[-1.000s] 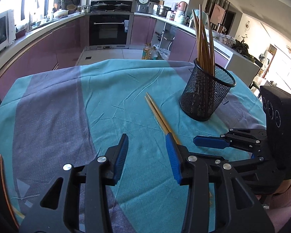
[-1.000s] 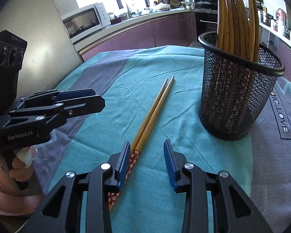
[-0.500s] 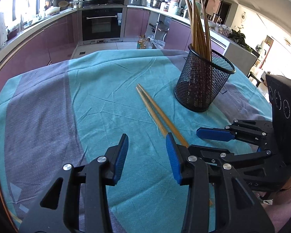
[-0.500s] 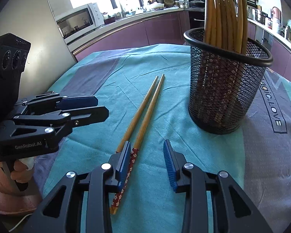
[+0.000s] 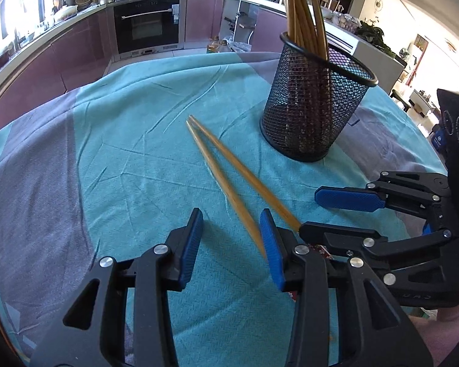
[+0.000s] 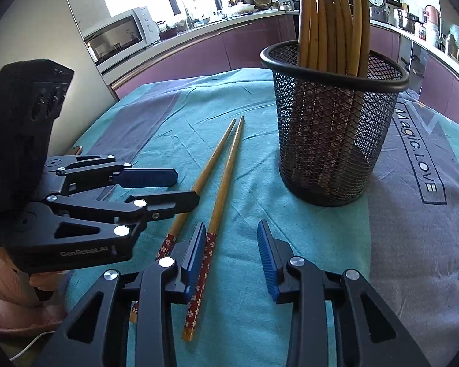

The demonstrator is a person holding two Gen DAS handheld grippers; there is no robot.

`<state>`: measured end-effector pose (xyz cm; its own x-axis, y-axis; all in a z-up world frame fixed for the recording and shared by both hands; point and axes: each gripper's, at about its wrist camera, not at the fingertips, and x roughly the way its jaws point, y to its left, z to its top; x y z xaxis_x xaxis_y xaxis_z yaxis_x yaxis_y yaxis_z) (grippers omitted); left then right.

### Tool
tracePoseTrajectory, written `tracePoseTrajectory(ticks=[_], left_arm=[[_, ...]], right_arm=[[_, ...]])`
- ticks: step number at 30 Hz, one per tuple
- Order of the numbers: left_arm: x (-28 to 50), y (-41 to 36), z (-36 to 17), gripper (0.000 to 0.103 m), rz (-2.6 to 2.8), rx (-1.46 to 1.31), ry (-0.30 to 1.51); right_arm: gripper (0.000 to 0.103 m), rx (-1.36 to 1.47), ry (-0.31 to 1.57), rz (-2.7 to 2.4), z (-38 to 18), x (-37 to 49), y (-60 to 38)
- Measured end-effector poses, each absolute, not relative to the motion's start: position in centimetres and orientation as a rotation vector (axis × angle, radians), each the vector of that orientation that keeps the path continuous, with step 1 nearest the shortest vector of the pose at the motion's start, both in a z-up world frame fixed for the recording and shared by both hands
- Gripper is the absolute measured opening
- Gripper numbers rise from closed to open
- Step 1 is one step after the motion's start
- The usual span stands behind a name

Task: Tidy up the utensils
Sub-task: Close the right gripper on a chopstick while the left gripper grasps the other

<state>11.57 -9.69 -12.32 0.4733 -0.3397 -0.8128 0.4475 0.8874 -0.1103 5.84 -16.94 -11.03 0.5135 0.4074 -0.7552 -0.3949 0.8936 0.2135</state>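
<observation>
your left gripper (image 5: pixel 231 244) and right gripper (image 6: pixel 231 257) both sit released, fingers apart, grasping nothing. two chopsticks (image 6: pixel 226 168) lie side by side on the teal-clothed surface (image 6: pixel 260 321), just beside the mesh holder (image 6: pixel 333 128) full of chopsticks.

- Two wooden chopsticks (image 6: pixel 226 168) with red flowered handle ends lie flat on the teal cloth, side by side, tips nearly touching and handles slightly apart.
- A black mesh cup (image 6: pixel 333 128) stands upright just beside them, holding a bundle of matching chopsticks (image 6: pixel 330 21), tips up.
</observation>
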Motion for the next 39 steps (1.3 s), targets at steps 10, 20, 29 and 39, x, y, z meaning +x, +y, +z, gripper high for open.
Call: tracePoseTrajectory(ticks=[10,20,29,39], left_arm=[[12.3,-9.2,-12.4,0.024,-0.492,0.122,0.981],[13.6,-8.8,-12.5,0.023,-0.48,0.104,0.998],[14.1,-8.9,-12.7,0.015,-0.456,0.076,1.001],[13.2,-8.3,-12.8,0.008,-0.436,0.026,1.002]], right_arm=[[0.033,-0.026,0.904,0.468,-11.1,7.6,-15.9],[0.031,-0.059,0.893,0.453,-11.2,9.8,-14.5],[0.009,-0.024,0.888,0.437,-11.3,10.4,-14.6],[0.006,0.063,0.871,0.473,-10.7,9.2,-16.1]])
